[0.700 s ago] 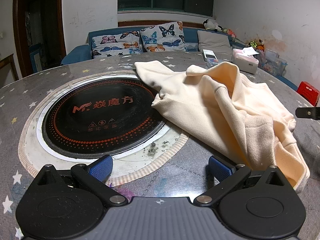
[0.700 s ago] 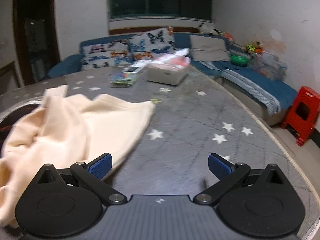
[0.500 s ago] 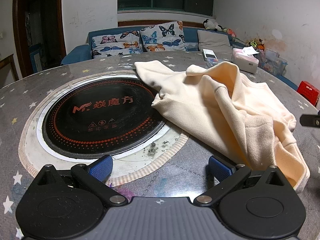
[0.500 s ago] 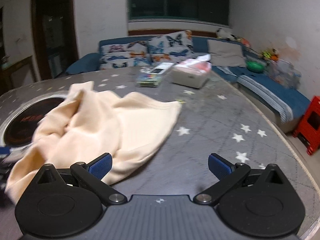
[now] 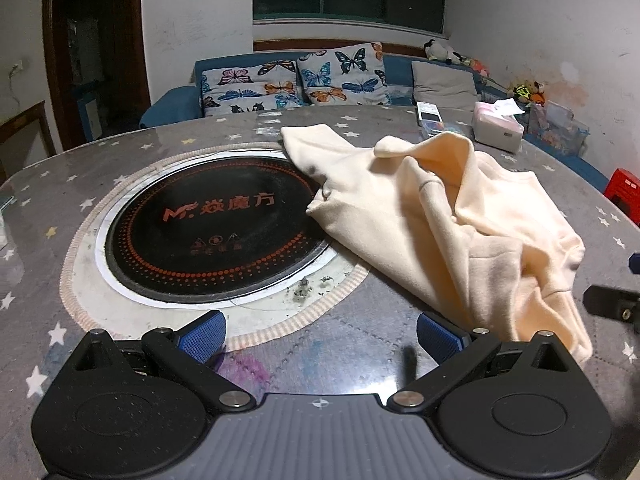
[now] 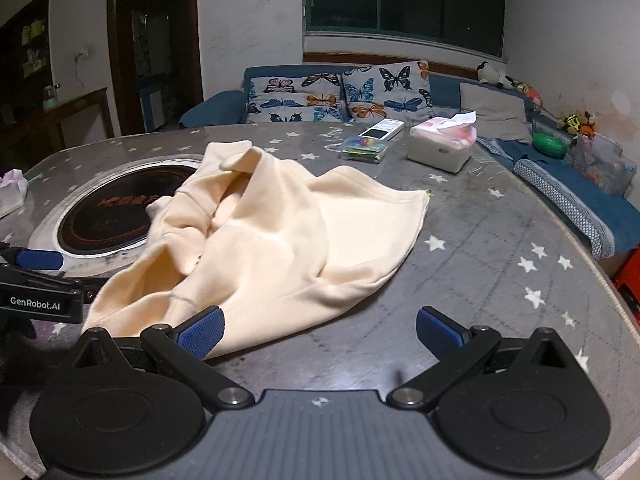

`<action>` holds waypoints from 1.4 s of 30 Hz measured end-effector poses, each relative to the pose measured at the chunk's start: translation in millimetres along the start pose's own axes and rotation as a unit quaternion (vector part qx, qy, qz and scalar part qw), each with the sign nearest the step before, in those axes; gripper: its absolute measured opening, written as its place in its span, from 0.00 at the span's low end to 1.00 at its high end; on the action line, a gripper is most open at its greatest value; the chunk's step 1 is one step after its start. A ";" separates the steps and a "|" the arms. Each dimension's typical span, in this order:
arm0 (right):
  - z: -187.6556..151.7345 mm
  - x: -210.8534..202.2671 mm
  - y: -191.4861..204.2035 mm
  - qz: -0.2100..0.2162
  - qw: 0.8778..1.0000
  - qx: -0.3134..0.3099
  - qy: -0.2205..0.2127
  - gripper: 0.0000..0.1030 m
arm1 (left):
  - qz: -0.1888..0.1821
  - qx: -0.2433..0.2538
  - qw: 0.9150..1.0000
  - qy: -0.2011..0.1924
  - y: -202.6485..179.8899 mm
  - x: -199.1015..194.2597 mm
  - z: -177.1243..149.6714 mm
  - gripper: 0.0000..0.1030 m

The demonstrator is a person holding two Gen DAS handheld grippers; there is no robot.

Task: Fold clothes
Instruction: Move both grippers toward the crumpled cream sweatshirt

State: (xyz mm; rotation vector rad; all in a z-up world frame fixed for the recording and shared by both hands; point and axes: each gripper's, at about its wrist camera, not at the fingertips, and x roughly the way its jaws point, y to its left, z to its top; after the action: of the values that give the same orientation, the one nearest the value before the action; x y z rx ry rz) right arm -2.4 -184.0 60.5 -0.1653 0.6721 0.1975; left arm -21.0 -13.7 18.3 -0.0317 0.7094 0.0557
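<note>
Right wrist view, right gripper (image 6: 320, 330) wide, empty, left gripper (image 5: 320, 330) likewise, cream garment (image 6: 280, 240) unheld.

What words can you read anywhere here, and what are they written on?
"GenRobot.AI": white letters on the side of the left gripper, seen in the right wrist view.
"M" logo followed by three Chinese characters, "焱魔方": orange print on the round black cooktop set in the table.
Small orange warning symbols with a line of print below the logo: too small to read.
Print on the tissue box and the white remote: too blurred to read.
</note>
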 end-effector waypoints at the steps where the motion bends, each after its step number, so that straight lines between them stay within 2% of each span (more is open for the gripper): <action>1: 1.3 2.7 -3.3 0.000 1.000 0.001 0.003 1.00 | 0.000 -0.002 1.000 0.002 -0.9 -1.5 0.1 1.00; 3: 3.3 6.5 16.2 -0.004 1.000 0.000 0.008 1.00 | 0.001 -0.005 1.000 0.005 -2.2 -4.1 -0.2 1.00; 6: 4.8 8.7 21.0 0.002 1.000 -0.004 0.011 1.00 | 0.001 -0.011 1.000 0.009 -3.7 -8.8 -1.2 1.00; 10: -9.0 -6.6 13.4 0.015 1.000 0.001 0.003 1.00 | 0.000 -0.013 1.000 0.008 -5.4 -15.6 -2.2 1.00; 12: -24.7 -24.0 -3.8 0.032 0.999 0.008 -0.002 1.00 | 0.000 -0.013 1.000 0.008 -6.6 -17.9 -2.8 1.00; 16: -15.8 -10.8 -17.4 0.040 0.999 0.016 0.001 1.00 | 0.000 -0.013 1.000 0.009 -9.6 -22.7 -4.4 1.00; 24: -15.4 -16.6 48.0 0.033 0.999 0.023 -0.001 1.00 | 0.002 -0.010 1.000 0.004 -15.5 -33.4 -7.3 1.00; 29: -17.8 -25.5 48.5 0.041 0.999 0.028 -0.003 1.00 | 0.001 -0.008 1.000 0.001 -18.1 -39.5 -8.8 1.00; 32: -21.7 -25.8 11.1 0.054 0.998 0.025 -0.005 1.00 | 0.001 -0.007 1.000 -0.001 -19.2 -42.2 -9.6 1.00; 36: -32.2 -34.4 -79.0 0.078 0.997 0.014 -0.009 1.00 | 0.002 -0.007 1.000 -0.002 -20.3 -45.4 -10.6 1.00; 37: -34.6 -34.5 -85.4 0.080 0.997 0.013 -0.010 1.00 | 0.002 -0.006 1.000 -0.003 -20.6 -46.3 -10.8 1.00; 42: -32.2 -42.3 -50.2 0.078 0.997 0.012 -0.012 1.00 | 0.000 -0.003 1.000 -0.005 -22.9 -49.7 -10.8 1.00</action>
State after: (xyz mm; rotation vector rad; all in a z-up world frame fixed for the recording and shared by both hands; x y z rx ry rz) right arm -42.3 -244.9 66.8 -0.0864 0.6632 0.3400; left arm -64.2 -39.2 42.7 -0.0377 0.6994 0.0578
